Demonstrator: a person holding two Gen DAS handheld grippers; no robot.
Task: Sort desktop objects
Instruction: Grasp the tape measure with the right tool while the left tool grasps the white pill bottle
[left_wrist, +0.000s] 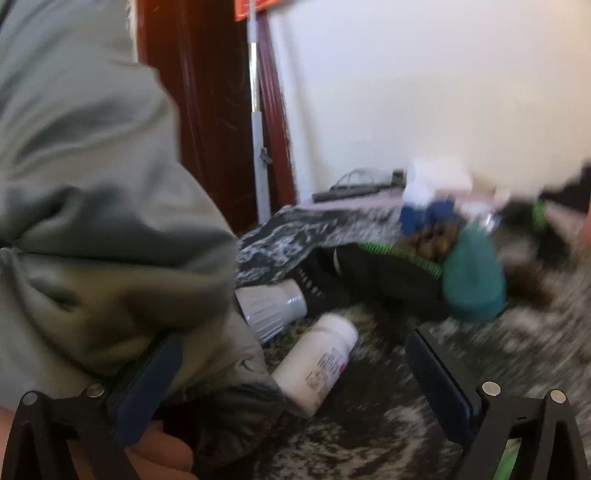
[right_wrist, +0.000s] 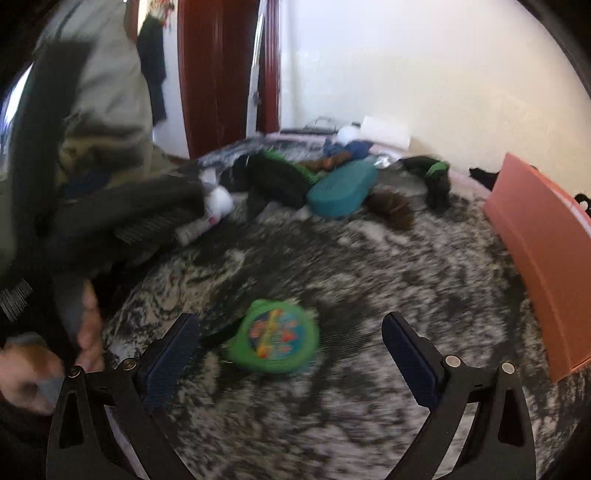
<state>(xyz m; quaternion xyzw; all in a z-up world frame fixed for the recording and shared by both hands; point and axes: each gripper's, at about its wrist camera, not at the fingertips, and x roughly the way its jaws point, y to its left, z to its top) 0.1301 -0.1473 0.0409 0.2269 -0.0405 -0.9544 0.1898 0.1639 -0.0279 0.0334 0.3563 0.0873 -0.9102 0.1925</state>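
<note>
Right now both grippers stand wide apart with nothing between their pads. The right gripper (right_wrist: 291, 350) points down at a green round toy (right_wrist: 275, 336) lying flat on the mottled tabletop (right_wrist: 369, 258), between its 2 fingers and closer to the left one. To grip it well, I would centre the jaws over the disc before closing, since it sits off-centre; a dark strap trails from it toward the left finger. The left gripper (left_wrist: 291, 373) has a white bottle (left_wrist: 314, 365) just ahead, lying on its side, long axis running away from the gripper and to the right, cap at the far end. A grey sleeve (left_wrist: 92, 203) crowds its left finger.
</note>
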